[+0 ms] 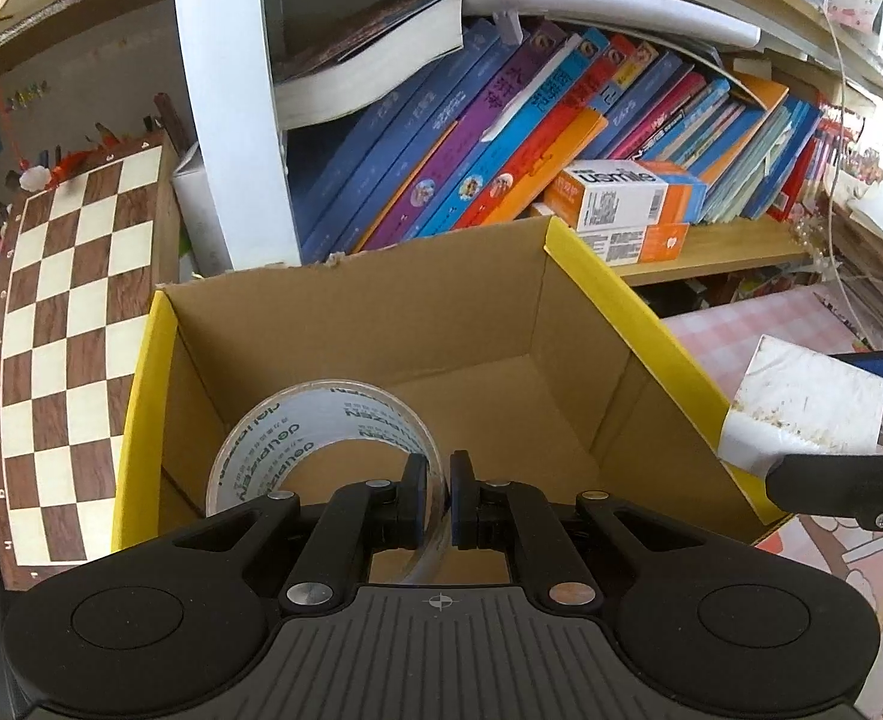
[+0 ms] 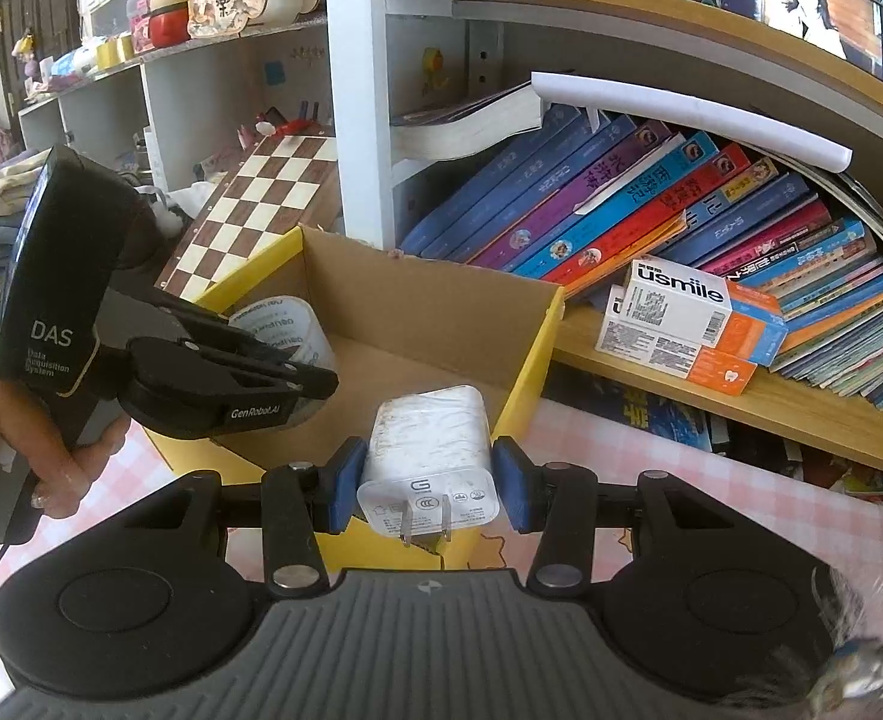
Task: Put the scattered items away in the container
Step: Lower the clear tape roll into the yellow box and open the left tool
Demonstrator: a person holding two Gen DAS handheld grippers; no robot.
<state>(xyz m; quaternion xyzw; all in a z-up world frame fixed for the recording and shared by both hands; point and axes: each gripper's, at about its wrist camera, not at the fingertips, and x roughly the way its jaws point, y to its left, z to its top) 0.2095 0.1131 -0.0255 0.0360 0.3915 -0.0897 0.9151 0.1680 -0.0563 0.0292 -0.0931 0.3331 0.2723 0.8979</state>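
Left tool (image 1: 437, 501), from its own wrist view: jaws pinched nearly closed on the wall of a clear tape roll (image 1: 327, 450), which hung inside the mouth of the cardboard box (image 1: 621, 324), near its left wall and above the floor. Box floor, where visible past the roll, was bare brown card; nothing else showed in it. At the box's right rim sat the white charger (image 1: 813, 408), carried by the right tool, whose black finger crossed the frame edge. Chessboard (image 1: 75, 324) leaned just left of the box; row of books (image 1: 501, 138) stood on the shelf behind it.

Right tool (image 2: 428, 483), from its own wrist view: blue pads clamped on both sides of the charger (image 2: 426, 450), prongs pointing back toward the camera. Charger was over the box's (image 2: 441, 306) near right corner, not yet fully past the rim. Left tool (image 2: 297, 381), held in a hand (image 2: 27, 456), reached into the box from its left side with the tape roll (image 2: 285, 324). Pink checked desk (image 2: 681, 480) lay right of the box.

Step judged: both items at the drop-off stage. Next move likely calls for lowering the roll toward the box floor and parting the left jaws, then carrying the charger further inward before release, so it clears the rim.
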